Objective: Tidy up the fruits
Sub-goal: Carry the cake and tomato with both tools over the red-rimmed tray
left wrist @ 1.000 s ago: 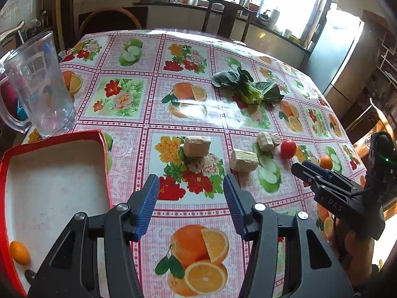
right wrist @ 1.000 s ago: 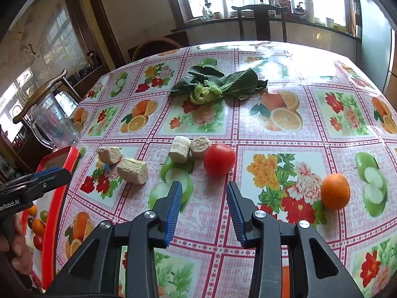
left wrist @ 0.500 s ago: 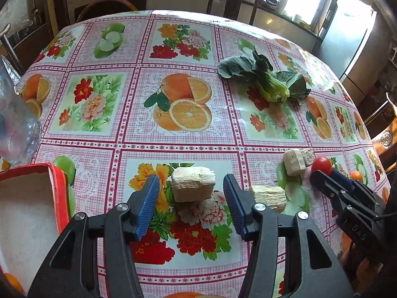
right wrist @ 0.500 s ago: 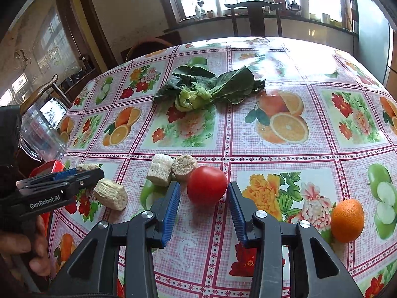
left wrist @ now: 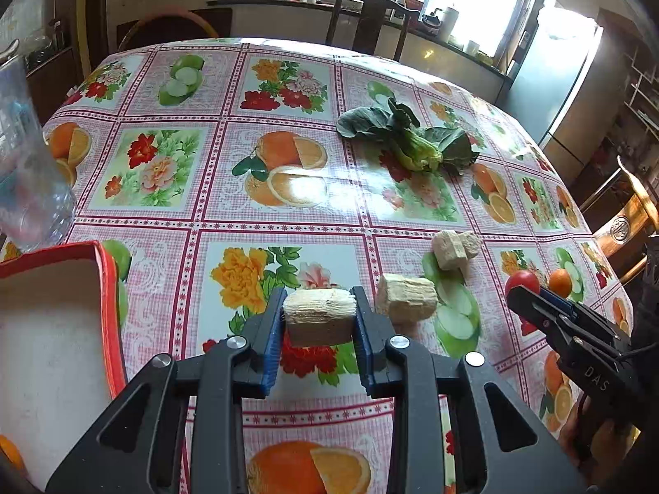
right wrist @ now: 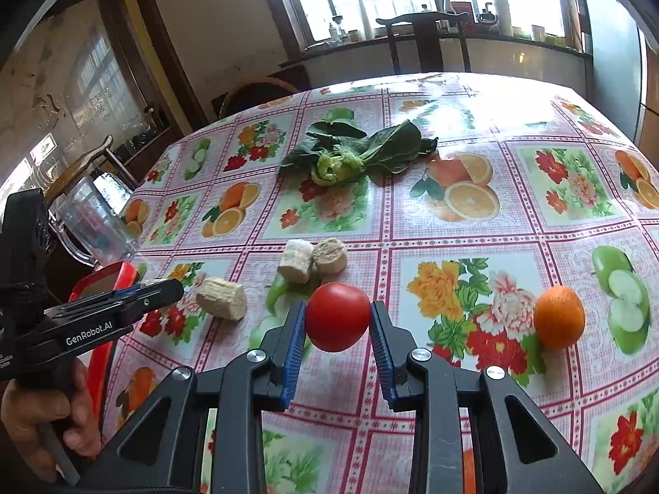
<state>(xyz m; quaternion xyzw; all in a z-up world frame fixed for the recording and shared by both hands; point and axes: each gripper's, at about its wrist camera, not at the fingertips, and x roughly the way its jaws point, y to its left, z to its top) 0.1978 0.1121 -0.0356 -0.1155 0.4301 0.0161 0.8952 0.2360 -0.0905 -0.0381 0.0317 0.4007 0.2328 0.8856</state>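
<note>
Blue pads of my left claw (left wrist: 319, 321) are closing on a pale cut chunk (left wrist: 319, 313), pressing both its sides, beside the red tray (left wrist: 109, 288). My right claw (right wrist: 337, 325) is closing on the tomato (right wrist: 337, 316), which sits between its pads. Just beyond lie three more chunks (right wrist: 222, 298) and, to the right, an orange (right wrist: 559, 322). Farther off, leafy greens (right wrist: 354, 152) rest on the tablecloth (right wrist: 515, 222).
</note>
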